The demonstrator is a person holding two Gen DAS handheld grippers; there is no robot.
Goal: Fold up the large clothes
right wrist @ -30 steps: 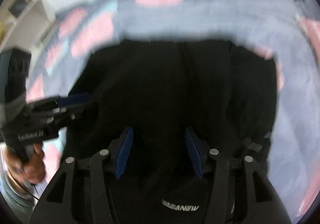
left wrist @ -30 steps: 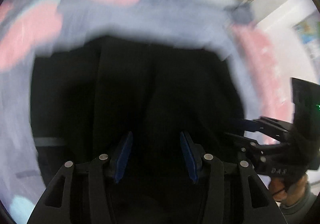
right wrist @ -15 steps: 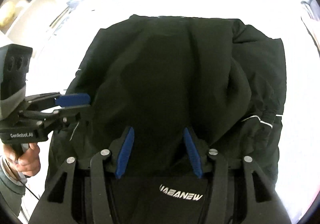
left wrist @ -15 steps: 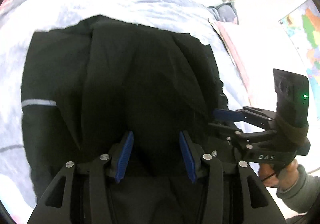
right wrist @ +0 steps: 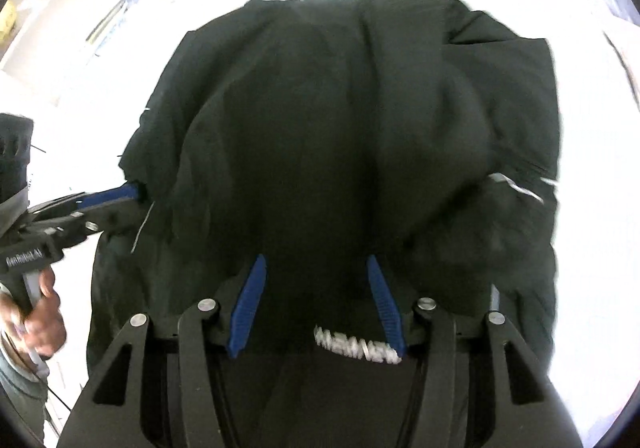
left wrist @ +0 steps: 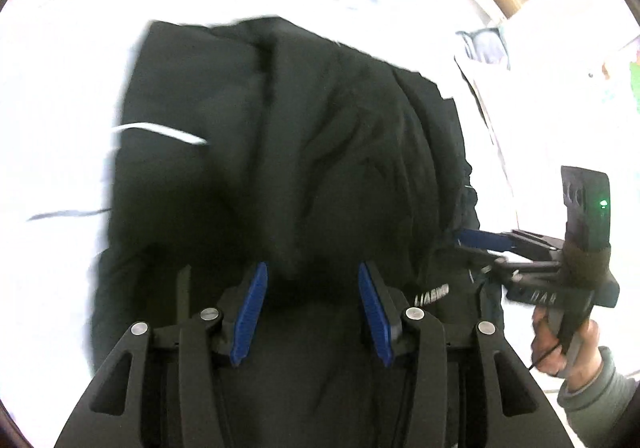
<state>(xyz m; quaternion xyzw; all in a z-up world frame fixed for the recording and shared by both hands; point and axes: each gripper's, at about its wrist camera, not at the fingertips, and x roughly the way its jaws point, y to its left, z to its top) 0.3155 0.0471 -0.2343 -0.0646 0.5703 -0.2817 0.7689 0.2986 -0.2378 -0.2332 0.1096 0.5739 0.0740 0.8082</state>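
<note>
While it's all pretty blown out, the black jacket is easy to spot: it's spread over a white bed, filling the middle of both wrist views, with the near part of it humped up toward the cameras.

Left gripper: jaws roughly halfway apart, with a thick fold of jacket bunched between the blue pads. The cloth tents up into the gap, so I read it as pinched, not just lying under the claw.

Right gripper: same deal. It's about half open and a dark fold of the jacket runs up between its pads. White lettering on the fabric sits right by the right-side pad, too smeared to read.

Each camera catches the other claw at the edge of the picture. From the left one, the right claw comes in from the side with its tips at the jacket's edge, held by a hand in a grey sleeve. From the right one, the left claw's tips are buried in the opposite edge.

Also a pale stripe on the jacket's left part, a bit blurred.
</note>
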